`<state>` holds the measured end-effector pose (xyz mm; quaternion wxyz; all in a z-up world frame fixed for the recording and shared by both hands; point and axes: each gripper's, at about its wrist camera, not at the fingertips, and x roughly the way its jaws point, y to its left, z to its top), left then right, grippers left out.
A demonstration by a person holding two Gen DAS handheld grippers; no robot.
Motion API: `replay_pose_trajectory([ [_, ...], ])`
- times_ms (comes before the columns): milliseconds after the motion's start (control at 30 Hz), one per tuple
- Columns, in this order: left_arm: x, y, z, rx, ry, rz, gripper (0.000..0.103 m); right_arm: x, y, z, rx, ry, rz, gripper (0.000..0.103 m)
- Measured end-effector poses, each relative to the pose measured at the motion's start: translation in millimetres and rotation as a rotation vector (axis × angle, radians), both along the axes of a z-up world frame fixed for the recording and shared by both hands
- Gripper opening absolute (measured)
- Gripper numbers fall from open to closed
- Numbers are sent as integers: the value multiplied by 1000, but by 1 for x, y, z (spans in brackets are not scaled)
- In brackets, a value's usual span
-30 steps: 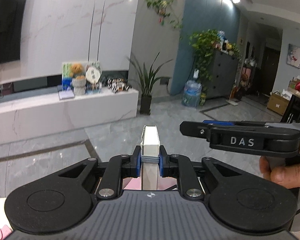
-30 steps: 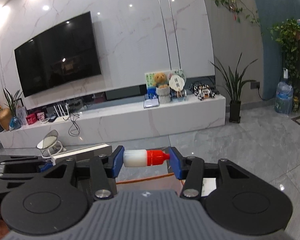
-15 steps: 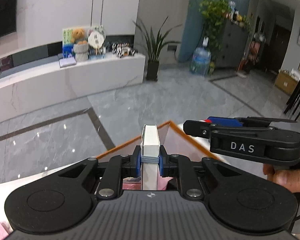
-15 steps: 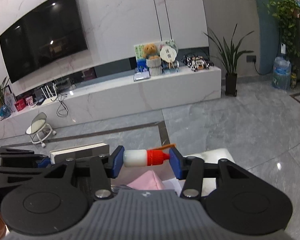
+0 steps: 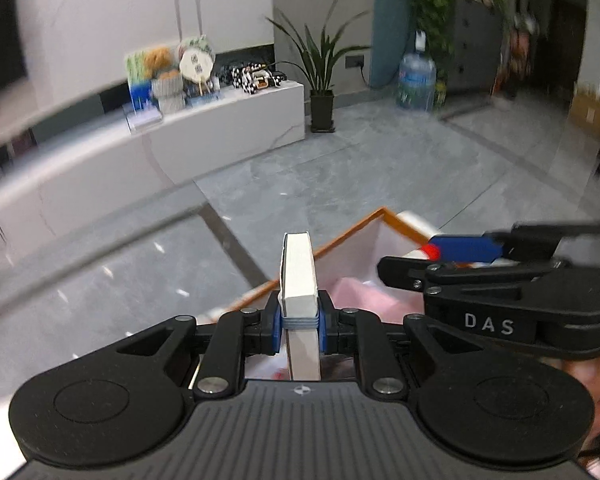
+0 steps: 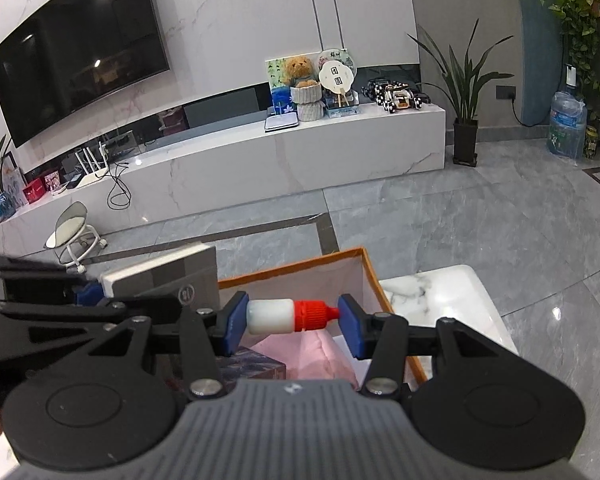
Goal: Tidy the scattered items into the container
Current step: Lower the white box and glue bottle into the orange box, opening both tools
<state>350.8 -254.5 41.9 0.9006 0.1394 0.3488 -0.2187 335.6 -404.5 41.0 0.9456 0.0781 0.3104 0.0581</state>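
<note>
- Both pairs of blue-padded fingers grip something: the left gripper (image 5: 299, 322) pinches a slim white rectangular box (image 5: 298, 276) on edge, and the right gripper (image 6: 294, 322) clamps a small white squeeze bottle with a red cap (image 6: 290, 316) end to end.
- Hidden by the gripper body, the box's lower end cannot be seen.
- Only the right wrist view shows the box's grey broad face (image 6: 180, 280); the left view is motion-blurred.
- An orange-rimmed white fabric container (image 6: 374, 280) sits just below both grippers on a white marble table (image 6: 440, 292), with a soft pink cloth (image 6: 320, 356) inside.
</note>
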Motion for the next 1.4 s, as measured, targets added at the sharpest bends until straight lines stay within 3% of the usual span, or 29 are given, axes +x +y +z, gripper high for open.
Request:
replay_pose_trajectory([
  [100,-13,-10,6,80,-61,-49,19,1,0,-2,0,2,-7,52],
  [200,-21,-28,-2,217,-50,-126,19,2,-1,-3,3,7,-13,52],
  [300,-26,-41,-17,298,24,-199,39,2,-1,-5,5,13,-14,52],
  [400,-36,-43,-18,247,54,-241,76,2,-2,-5,7,18,-17,53],
  [433,-39,-43,-17,230,57,-247,78,1,-2,-5,7,19,-20,53],
  [700,-46,-34,-7,191,46,-223,78,0,-3,-3,11,19,-19,58],
  [833,-36,-30,-1,188,55,-212,78,-1,-2,-1,13,9,-7,68],
  [1400,-30,-29,12,175,54,-198,78,-2,-4,7,11,25,-5,69],
])
